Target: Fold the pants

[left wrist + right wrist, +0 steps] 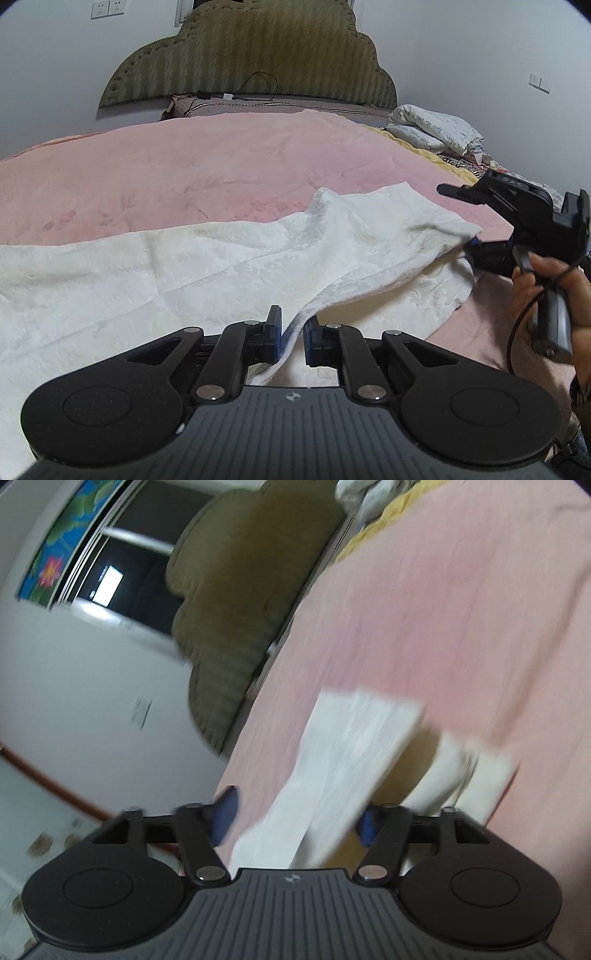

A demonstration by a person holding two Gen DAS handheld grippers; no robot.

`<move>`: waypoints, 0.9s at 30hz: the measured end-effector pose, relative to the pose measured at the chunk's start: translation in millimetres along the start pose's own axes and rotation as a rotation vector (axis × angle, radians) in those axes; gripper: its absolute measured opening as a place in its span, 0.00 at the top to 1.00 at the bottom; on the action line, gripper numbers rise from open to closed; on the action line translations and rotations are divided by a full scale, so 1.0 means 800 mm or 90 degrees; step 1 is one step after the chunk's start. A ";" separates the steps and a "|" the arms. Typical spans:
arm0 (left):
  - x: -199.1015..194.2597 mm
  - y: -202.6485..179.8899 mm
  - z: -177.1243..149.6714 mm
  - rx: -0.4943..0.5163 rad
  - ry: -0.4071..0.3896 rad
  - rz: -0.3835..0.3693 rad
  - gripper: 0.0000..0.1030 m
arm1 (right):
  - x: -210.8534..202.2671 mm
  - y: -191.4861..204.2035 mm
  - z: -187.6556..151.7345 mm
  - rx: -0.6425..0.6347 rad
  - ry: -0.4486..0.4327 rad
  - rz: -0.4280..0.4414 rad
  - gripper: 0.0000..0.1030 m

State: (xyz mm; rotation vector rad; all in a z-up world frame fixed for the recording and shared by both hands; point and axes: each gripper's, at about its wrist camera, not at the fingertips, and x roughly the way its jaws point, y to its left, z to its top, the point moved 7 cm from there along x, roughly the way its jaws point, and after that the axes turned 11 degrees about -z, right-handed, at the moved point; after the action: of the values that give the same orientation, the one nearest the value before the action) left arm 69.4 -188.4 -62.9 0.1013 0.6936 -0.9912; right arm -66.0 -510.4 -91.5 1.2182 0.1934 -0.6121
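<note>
Pants (207, 258): white, spread across the pink bedspread (184, 166), the long far edge running from the left side to a raised corner at right.
Left gripper (293, 338): clenched on a ridge of the near hem, blue pads pinching cloth.
Right gripper (467, 221): jaws apart around the lifted corner, cloth between them in the blurred right wrist view (295, 821); contact unclear.
Open room: bare pink bedspread beyond the pants, up to the headboard (251, 55).
</note>
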 end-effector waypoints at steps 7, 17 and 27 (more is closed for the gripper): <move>-0.005 -0.013 -0.006 0.054 0.005 -0.007 0.87 | -0.041 -0.001 0.003 -0.103 -0.024 -0.040 0.95; 0.016 -0.041 -0.044 0.192 0.057 0.012 0.86 | -0.042 -0.018 -0.003 -0.162 0.007 -0.141 0.94; 0.010 -0.045 -0.047 0.198 0.061 0.010 0.79 | -0.083 0.051 -0.015 -0.335 -0.235 -0.252 0.82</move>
State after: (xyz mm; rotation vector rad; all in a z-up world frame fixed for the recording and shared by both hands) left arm 25.0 -200.6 -88.7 0.4283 0.6204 -1.0785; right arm -96.4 -468.3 -32.4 0.5448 0.2651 -1.0427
